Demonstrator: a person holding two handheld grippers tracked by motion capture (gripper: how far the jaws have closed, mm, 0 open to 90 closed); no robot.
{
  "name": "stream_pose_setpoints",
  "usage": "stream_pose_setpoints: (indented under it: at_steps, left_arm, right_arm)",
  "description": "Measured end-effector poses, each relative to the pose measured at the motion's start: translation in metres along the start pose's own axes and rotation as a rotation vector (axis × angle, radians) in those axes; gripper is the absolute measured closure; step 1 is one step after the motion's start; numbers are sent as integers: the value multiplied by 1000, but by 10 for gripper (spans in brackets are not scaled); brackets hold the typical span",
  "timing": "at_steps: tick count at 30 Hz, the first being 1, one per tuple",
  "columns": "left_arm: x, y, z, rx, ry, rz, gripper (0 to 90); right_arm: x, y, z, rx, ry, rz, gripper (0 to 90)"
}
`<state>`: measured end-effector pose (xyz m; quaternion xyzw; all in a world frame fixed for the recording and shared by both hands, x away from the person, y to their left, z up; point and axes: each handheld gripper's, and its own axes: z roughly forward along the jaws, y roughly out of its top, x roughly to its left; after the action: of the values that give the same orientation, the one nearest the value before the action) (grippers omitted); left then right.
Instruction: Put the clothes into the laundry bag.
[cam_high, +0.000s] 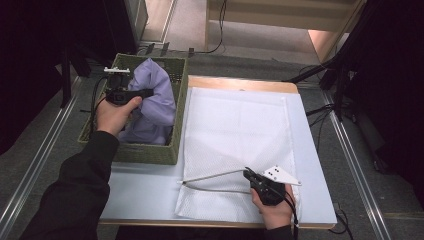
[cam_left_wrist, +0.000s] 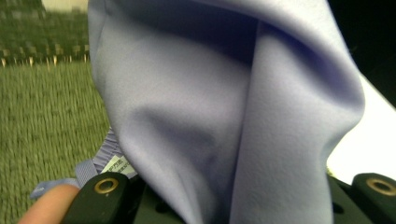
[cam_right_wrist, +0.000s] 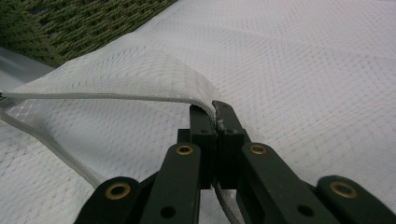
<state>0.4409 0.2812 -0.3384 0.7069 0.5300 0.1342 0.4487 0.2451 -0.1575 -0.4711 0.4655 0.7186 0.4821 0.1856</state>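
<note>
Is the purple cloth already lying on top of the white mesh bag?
No, the purple cloth is still in the green woven basket, gripped by the left gripper, beside the white mesh bag.

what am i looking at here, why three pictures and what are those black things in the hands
A person at a table holds a hand tool with two black jaws in each hand. One picture is from a camera above; the other two come from cameras riding on each tool, looking along its jaws. On the table sit a green woven basket and a flat white mesh bag. The left gripper is closed on a lilac garment above the basket. The right gripper pinches the bag's top edge, lifting it so the mouth gapes.
</note>
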Motion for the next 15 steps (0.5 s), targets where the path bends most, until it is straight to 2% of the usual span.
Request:
stream_pose_setpoints:
  at_steps: [3,7,10,15]
  left_arm:
    - [-3,2,-9,-54,-7,6,770]
    - [-8,5,-17,-86,10,22,767]
    - [-9,7,-23,-128,-12,0,767]
    - [-9,9,-27,-161,-55,-34,766]
  right_arm:
    - [0,0,-1,-8,-2,-1,888]
    - [0,1,0,-10,-4,-2,888]
    - [1,0,0,-10,0,-8,887]
    - [0,1,-1,-13,-5,-6,888]
